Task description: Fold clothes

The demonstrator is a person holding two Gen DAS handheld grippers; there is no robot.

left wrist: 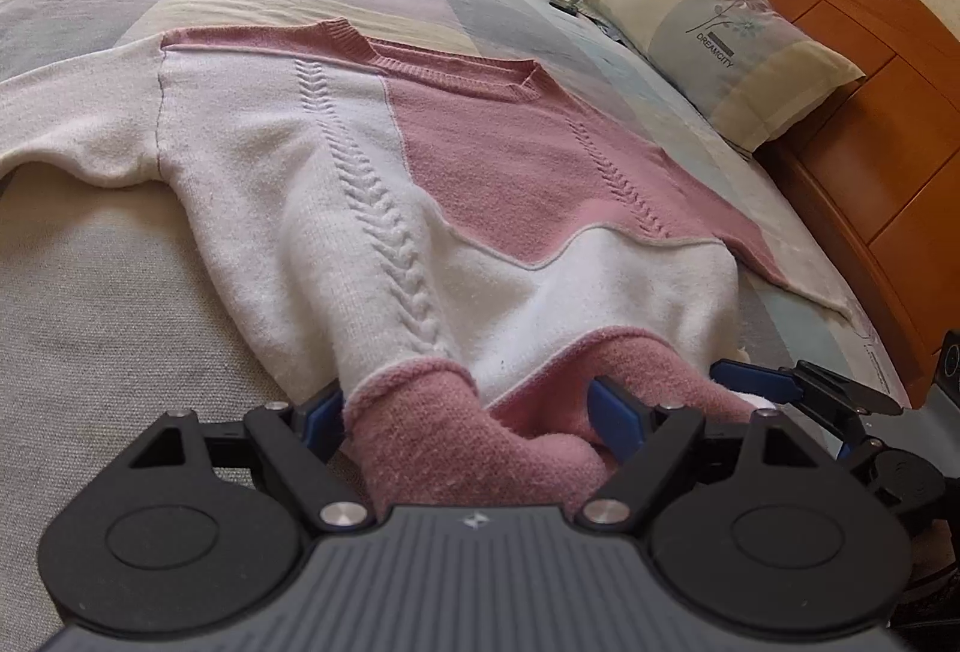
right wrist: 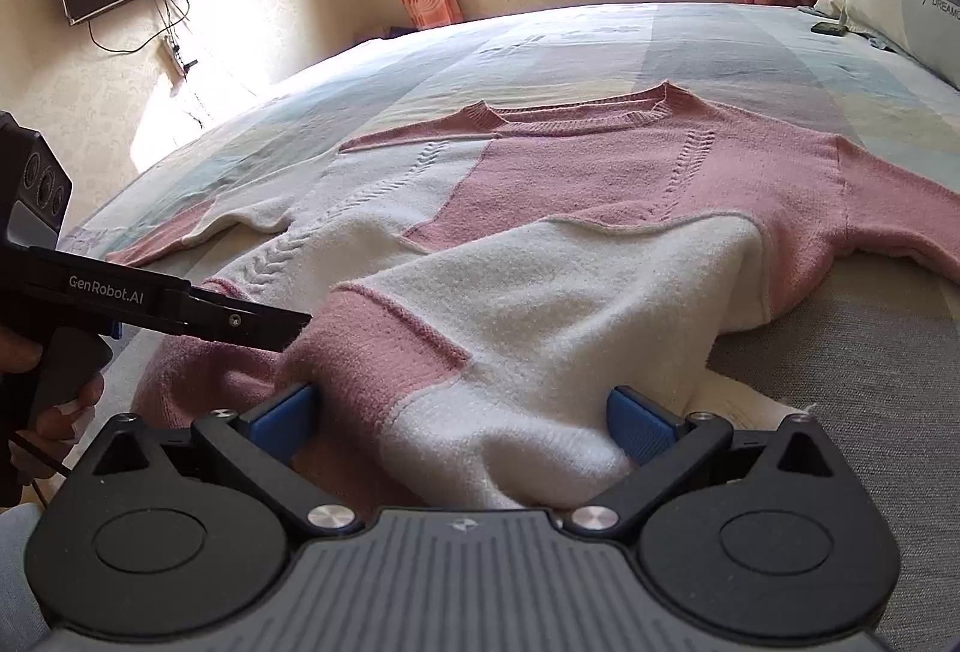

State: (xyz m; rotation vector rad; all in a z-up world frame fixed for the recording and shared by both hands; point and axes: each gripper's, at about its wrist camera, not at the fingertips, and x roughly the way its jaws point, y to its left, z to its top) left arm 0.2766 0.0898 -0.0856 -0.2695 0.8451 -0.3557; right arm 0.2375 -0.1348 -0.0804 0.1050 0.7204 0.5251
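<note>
A pink and white knitted sweater (left wrist: 480, 160) (right wrist: 600, 184) lies face up on the bed, collar far from me and both sleeves spread out. Its hem (left wrist: 456, 430) (right wrist: 480, 400) is bunched up at the near edge. My left gripper (left wrist: 468, 412) (right wrist: 288, 322) stands wide open with the pink part of the hem heaped between its blue pads. Just to its right, my right gripper (right wrist: 468, 412) (left wrist: 780, 382) is also wide open, and the pink-and-white hem fills the gap between its pads. The fabric brushes the pads; I see no squeeze on it.
The bed has a grey blanket (left wrist: 90, 292) near me and a pale patchwork cover (right wrist: 600, 46) beyond. A pillow (left wrist: 732, 28) and wooden headboard (left wrist: 870, 142) lie to the right. A dark phone-like object (right wrist: 828, 29) rests near the pillow. A hand (right wrist: 60, 412) holds the left gripper's handle.
</note>
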